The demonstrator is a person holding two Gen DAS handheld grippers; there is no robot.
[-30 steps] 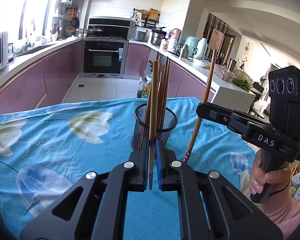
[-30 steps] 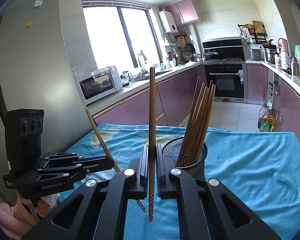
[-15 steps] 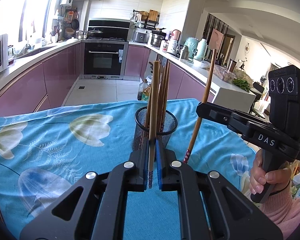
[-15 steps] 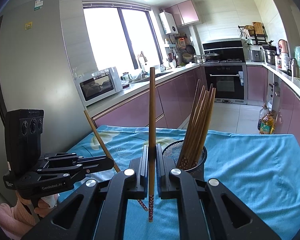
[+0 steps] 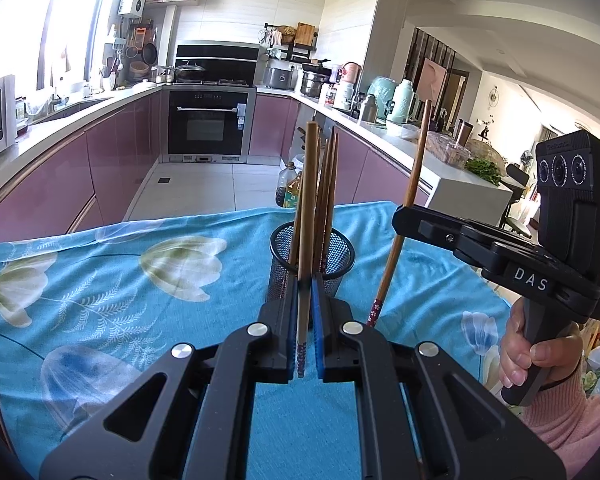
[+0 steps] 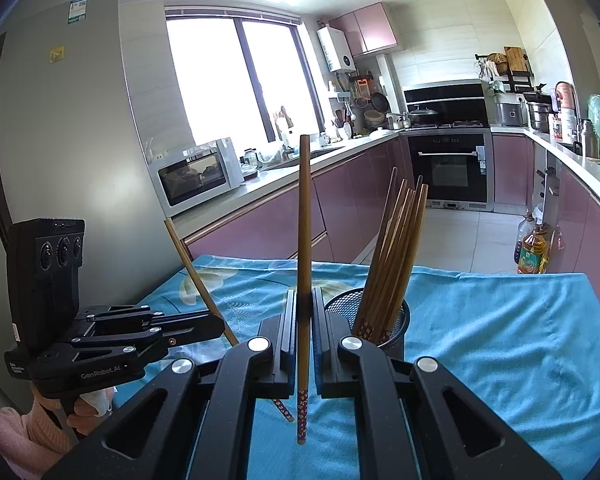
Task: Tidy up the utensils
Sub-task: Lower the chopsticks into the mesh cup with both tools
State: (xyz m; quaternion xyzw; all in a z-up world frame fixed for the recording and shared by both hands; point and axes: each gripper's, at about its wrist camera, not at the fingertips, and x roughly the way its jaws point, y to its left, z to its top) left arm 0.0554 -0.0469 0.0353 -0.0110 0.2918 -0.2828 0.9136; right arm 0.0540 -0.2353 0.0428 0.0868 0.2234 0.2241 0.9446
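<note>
A black mesh cup stands on the blue floral tablecloth and holds several brown chopsticks. My left gripper is shut on one upright chopstick, just in front of the cup. In the right wrist view the left gripper sits left of the cup with its chopstick leaning. My right gripper is shut on another upright chopstick, left of the cup. In the left wrist view the right gripper is to the cup's right, with its chopstick slanted.
The cloth-covered table ends at a far edge above a tiled floor, where oil bottles stand. Pink cabinets, an oven and a microwave line the kitchen behind. A hand in a pink sleeve holds the right gripper's handle.
</note>
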